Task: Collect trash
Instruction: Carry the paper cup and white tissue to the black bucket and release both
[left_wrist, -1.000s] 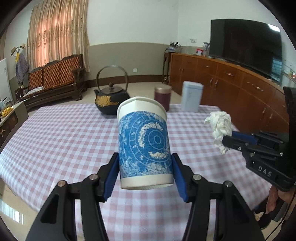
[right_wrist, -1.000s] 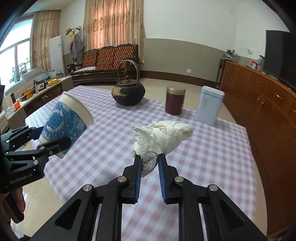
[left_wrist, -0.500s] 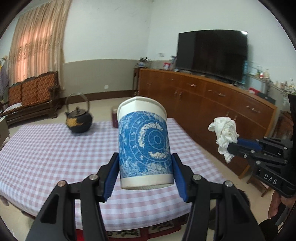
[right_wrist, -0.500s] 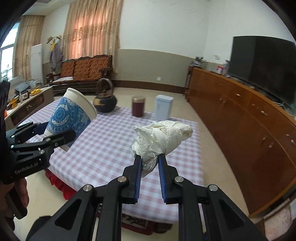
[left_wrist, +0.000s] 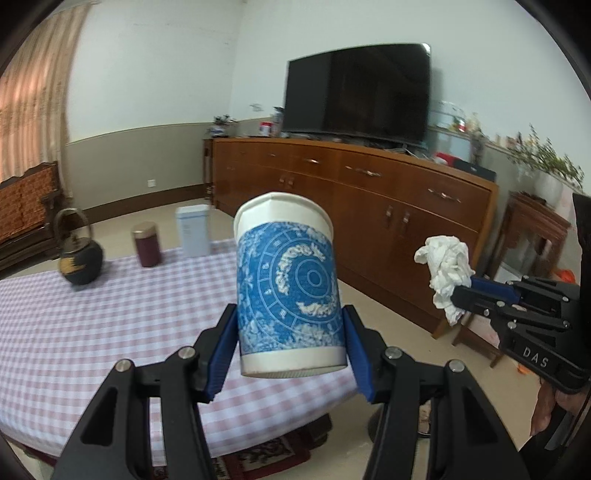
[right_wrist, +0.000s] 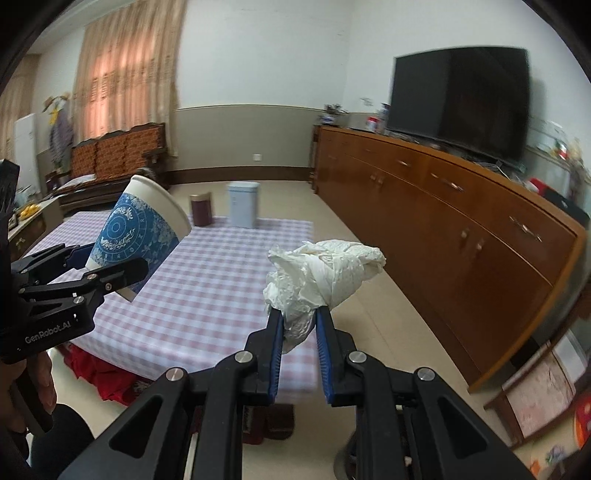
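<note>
Trash in both hands: the left gripper (left_wrist: 291, 347) clamps the paper cup (left_wrist: 288, 288) upright, the right gripper (right_wrist: 298, 328) pinches a crumpled tissue (right_wrist: 325, 269), both carried clear of the table (left_wrist: 92, 314), presumably binward.

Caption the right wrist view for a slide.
Right gripper clamps crumpled tissue; left gripper holds blue paper cup beside checkered table.

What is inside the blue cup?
Cannot tell. The left gripper holds the blue cup by its sides, and both cameras see only its outside and white rim, never down its mouth, so the inside stays hidden.
</note>
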